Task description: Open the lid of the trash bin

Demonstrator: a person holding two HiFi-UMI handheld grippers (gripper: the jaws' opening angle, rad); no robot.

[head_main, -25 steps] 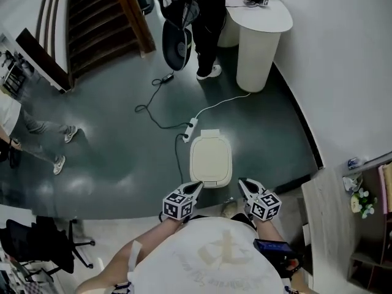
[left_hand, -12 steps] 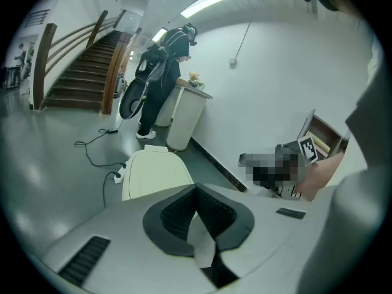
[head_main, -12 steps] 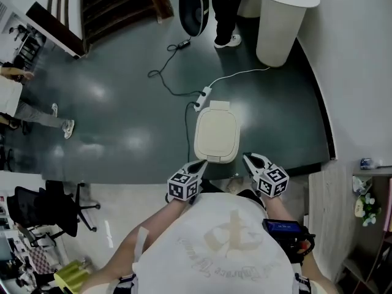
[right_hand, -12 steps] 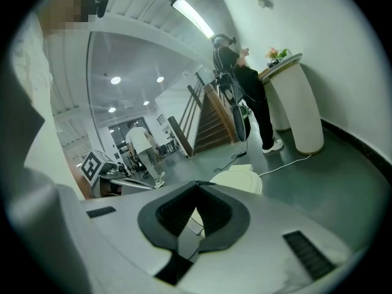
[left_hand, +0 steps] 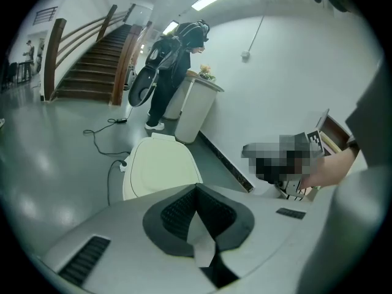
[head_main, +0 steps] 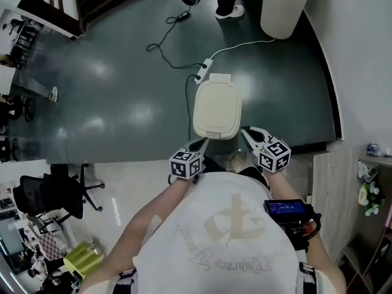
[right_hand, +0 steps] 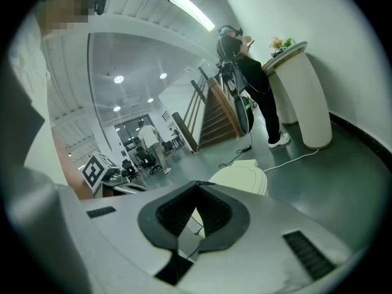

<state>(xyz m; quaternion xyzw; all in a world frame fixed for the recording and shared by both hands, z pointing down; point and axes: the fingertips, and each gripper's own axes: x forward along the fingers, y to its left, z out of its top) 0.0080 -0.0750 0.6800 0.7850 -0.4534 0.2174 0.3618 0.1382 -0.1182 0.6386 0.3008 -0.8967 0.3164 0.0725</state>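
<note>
A trash bin with a cream lid point(head_main: 217, 108) stands on the dark floor in front of me, its lid down flat. In the head view my left gripper point(head_main: 202, 141) hangs just off the bin's near left corner and my right gripper point(head_main: 245, 130) just off its near right corner; neither touches it. Both are shut with nothing between the jaws. The left gripper view shows the closed lid point(left_hand: 160, 167) beyond the left gripper point(left_hand: 196, 187). In the right gripper view the bin point(right_hand: 242, 177) lies past the right gripper point(right_hand: 197, 184).
A power strip point(head_main: 201, 75) with trailing cables lies just behind the bin. A white pedestal counter point(head_main: 283, 11) and a person's shoe point(head_main: 229, 10) are at the far end. A wall runs along the right, with a wooden shelf unit point(head_main: 331, 182). An office chair point(head_main: 58, 195) stands at the left.
The view has moved forward and the bin now lies closer under the grippers. Both grippers have come up to the bin's near edge, still shut.
</note>
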